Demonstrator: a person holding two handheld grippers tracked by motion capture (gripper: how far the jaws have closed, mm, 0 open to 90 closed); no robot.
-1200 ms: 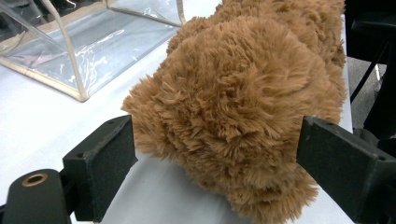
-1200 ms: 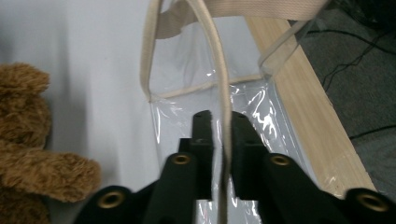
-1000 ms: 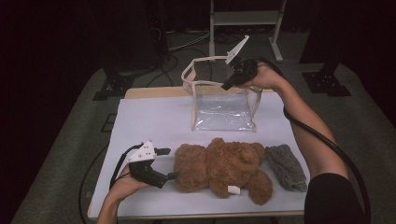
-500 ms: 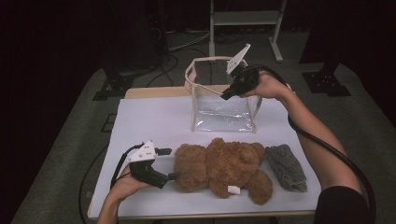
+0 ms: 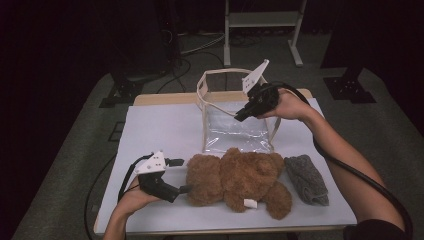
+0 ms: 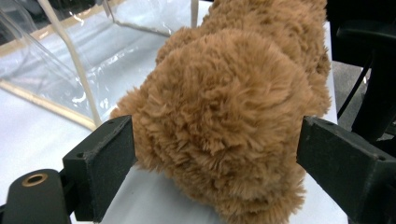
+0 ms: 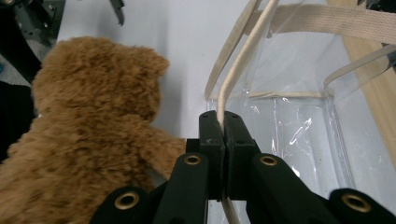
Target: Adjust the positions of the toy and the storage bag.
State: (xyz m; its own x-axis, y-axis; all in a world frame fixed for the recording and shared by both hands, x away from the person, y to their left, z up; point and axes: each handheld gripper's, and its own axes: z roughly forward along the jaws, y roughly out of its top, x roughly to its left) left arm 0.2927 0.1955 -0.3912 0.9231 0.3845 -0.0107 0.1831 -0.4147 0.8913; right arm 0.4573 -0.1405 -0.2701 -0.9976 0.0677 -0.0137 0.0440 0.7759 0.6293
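A brown teddy bear [image 5: 240, 180] lies along the table's near edge. My left gripper [image 5: 179, 175] is open, one jaw on each side of the bear's head [image 6: 224, 116], with fur brushing the left jaw. Behind the bear stands a clear plastic bag [image 5: 235, 132] with beige straps. My right gripper [image 5: 240, 116] is shut on one beige strap [image 7: 243, 60] above the bag's open mouth, and the strap runs up from between the closed jaws [image 7: 224, 123]. The bear [image 7: 88, 140] and the bag's clear wall [image 7: 289, 140] lie below it.
A folded grey cloth [image 5: 306, 179] lies to the right of the bear. The white-covered table [image 5: 160, 125] has a wooden far edge [image 5: 165, 98]. A white rack [image 5: 260, 20], dark stand bases and cables sit on the floor beyond.
My right gripper has come toward the near side and slightly left with the strap in its jaws, pulling the bag's rim along. The left gripper and the bear have stayed put.
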